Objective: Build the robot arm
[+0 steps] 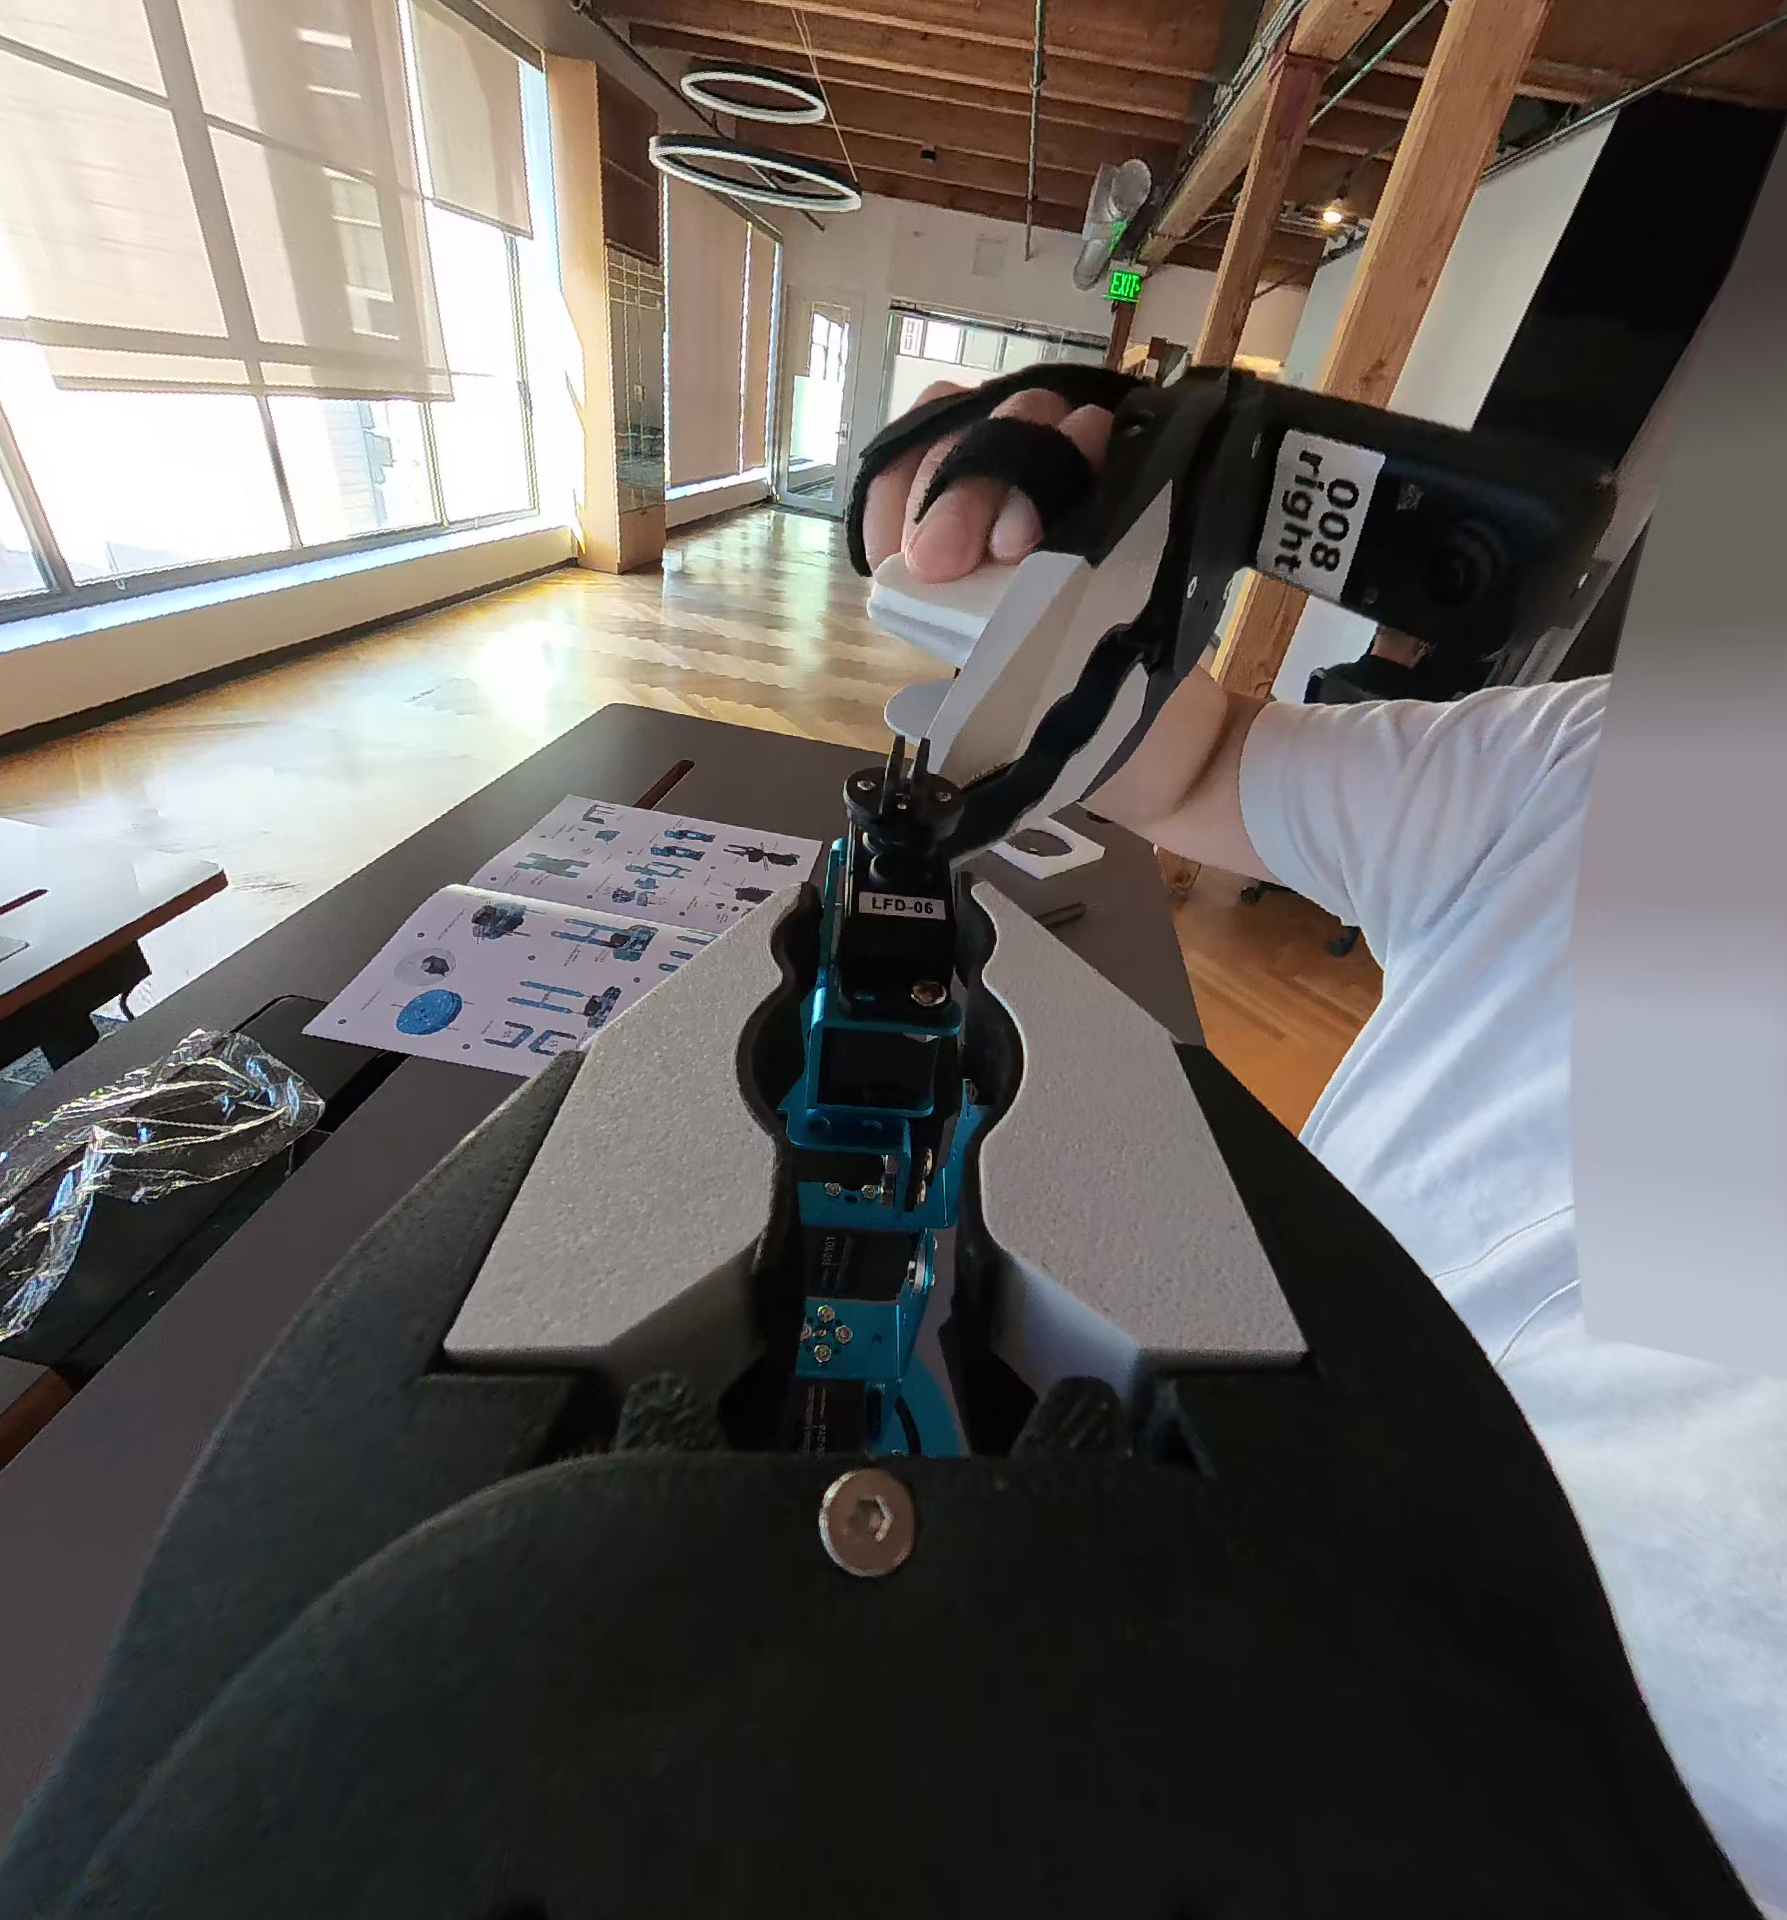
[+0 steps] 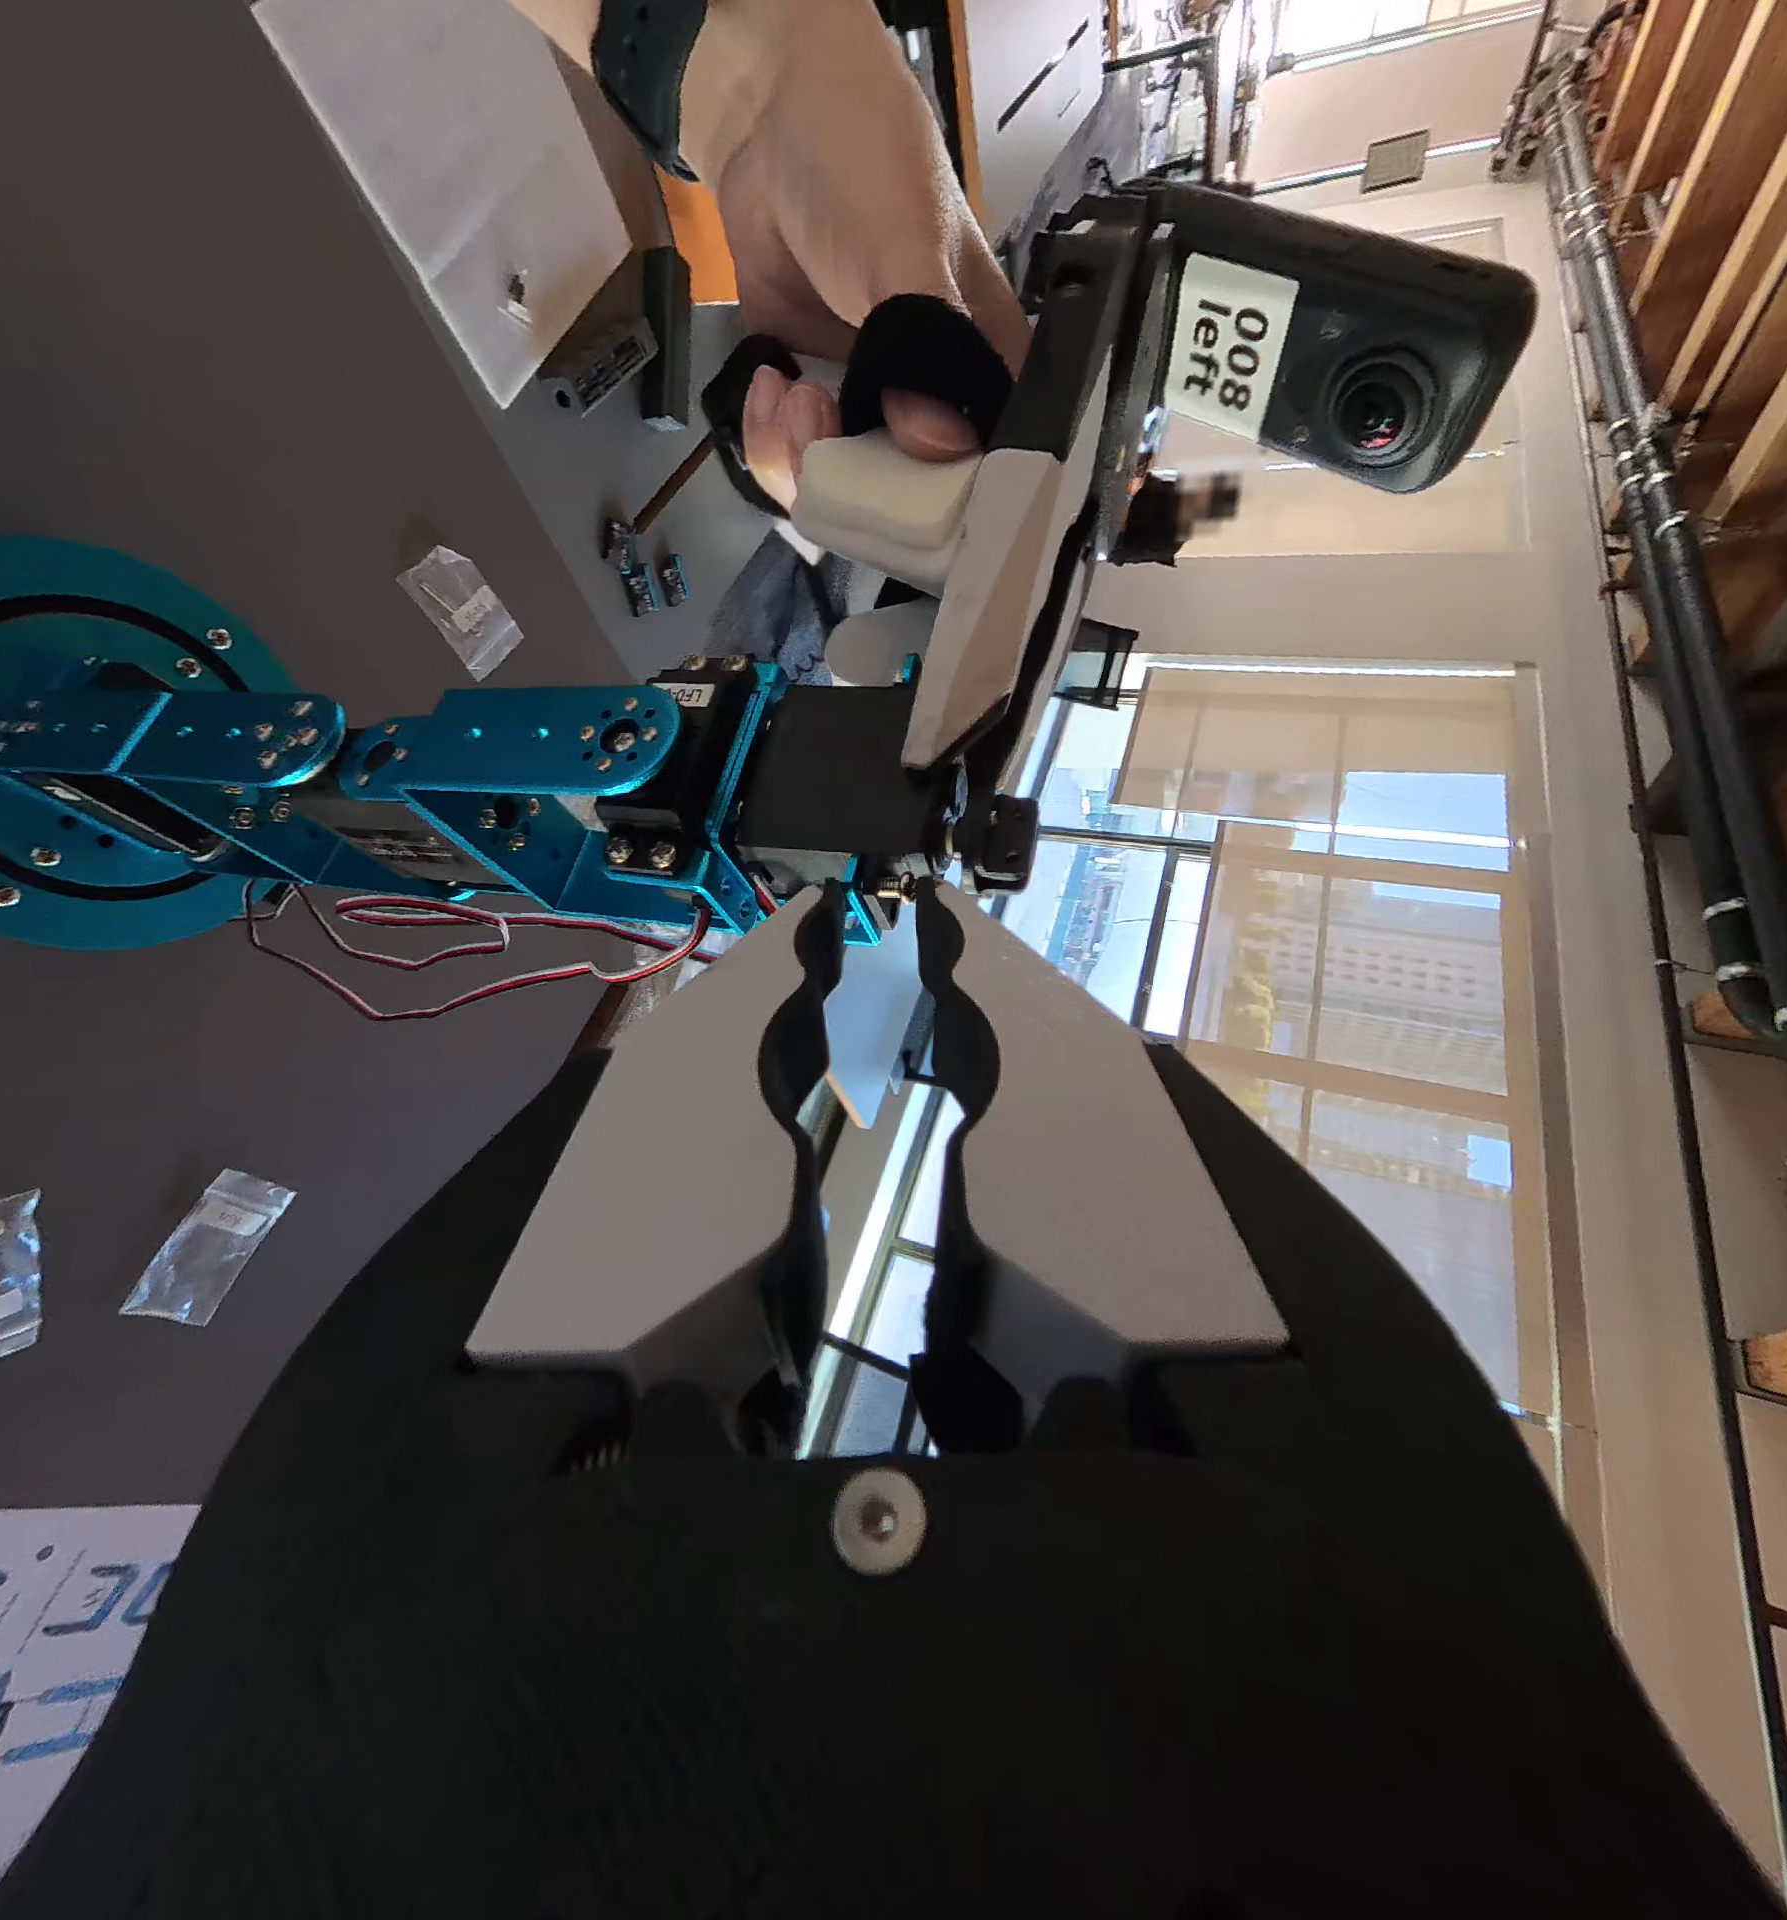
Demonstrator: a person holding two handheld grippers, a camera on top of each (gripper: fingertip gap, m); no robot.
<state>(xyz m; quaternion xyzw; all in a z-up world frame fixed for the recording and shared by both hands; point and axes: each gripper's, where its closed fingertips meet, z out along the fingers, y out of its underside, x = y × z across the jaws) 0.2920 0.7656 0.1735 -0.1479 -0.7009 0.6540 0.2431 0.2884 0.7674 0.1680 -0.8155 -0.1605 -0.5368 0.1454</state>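
A blue metal robot arm kit (image 1: 868, 1091) stands on a round blue base (image 2: 58, 904) on the dark table (image 2: 245, 416). A black servo (image 1: 894, 966) tops it, with a round black horn (image 1: 904, 800) at its end. My left gripper (image 1: 889, 904) is shut on the arm just below the servo, one finger on each side. It also shows in the right wrist view (image 2: 993, 623). My right gripper (image 2: 873, 888) has its tips at the servo's end, pinched on a small metal screw (image 2: 891, 883). In the left wrist view, the right gripper (image 1: 904, 750) comes down onto the horn from above.
An open instruction booklet (image 1: 556, 935) lies behind the arm, with crumpled clear plastic (image 1: 110, 1153) to its left. Small bags of parts (image 2: 458, 613) (image 2: 208, 1257), loose connectors (image 2: 650, 582) and a white box (image 2: 453, 177) lie on the table. Red and white wires (image 2: 432, 935) hang from the arm. My two grippers' fingertips are within a few centimetres of each other. From either gripper's tips it is about 25 centimetres to the round blue base (image 2: 58, 904).
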